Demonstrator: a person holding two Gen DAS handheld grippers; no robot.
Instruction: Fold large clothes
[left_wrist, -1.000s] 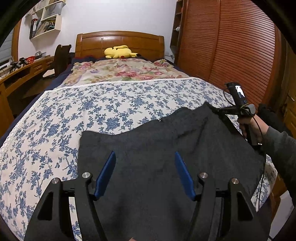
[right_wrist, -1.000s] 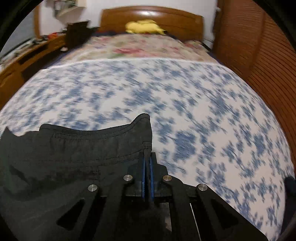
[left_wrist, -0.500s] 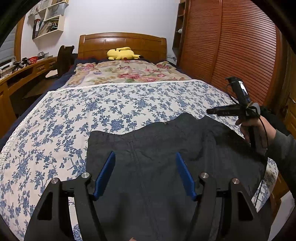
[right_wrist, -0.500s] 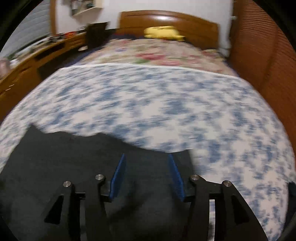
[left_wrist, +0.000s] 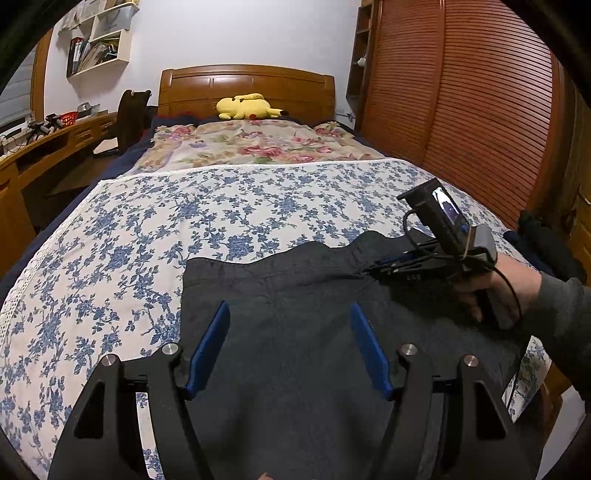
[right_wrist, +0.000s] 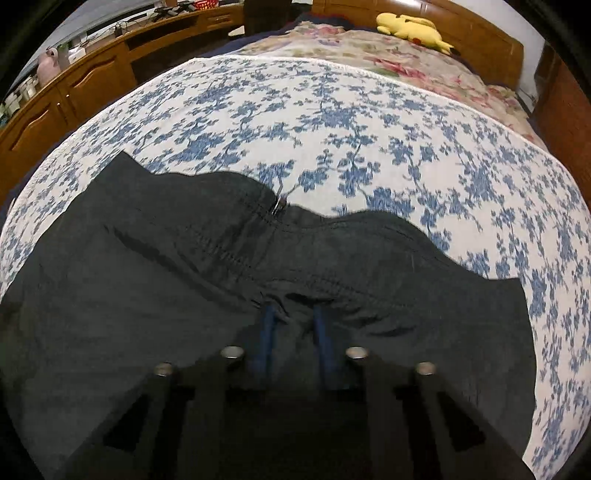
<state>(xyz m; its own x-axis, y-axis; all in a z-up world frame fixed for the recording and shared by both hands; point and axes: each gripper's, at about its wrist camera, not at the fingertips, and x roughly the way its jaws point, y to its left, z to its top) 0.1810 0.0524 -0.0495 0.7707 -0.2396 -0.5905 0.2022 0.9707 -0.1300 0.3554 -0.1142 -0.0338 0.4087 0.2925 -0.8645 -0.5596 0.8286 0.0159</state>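
A dark garment (left_wrist: 295, 314) lies spread on the near part of the bed (left_wrist: 147, 229), on the blue-flowered sheet. Its waistband edge is wavy and points toward the headboard (left_wrist: 247, 86). Its near part goes under both grippers and out of view.

The left gripper (left_wrist: 290, 343) hangs over the middle of the garment with its blue fingers (left_wrist: 208, 343) wide apart. Nothing is between them, and they do not press on the cloth.

The right gripper (right_wrist: 293, 330) is tilted down onto the garment just below the waistband, on the right side of the bed. Its jaws are closing, with a small fold of the dark cloth between the two fingers (right_wrist: 266, 332). If the pads already pinch this fold, I cannot tell, because a narrow gap shows between them. In the left wrist view the right hand (left_wrist: 495, 288) holds its handle, in a grey sleeve (left_wrist: 565, 317).

A yellow plush (left_wrist: 245, 107) lies at the headboard, well apart from the garment
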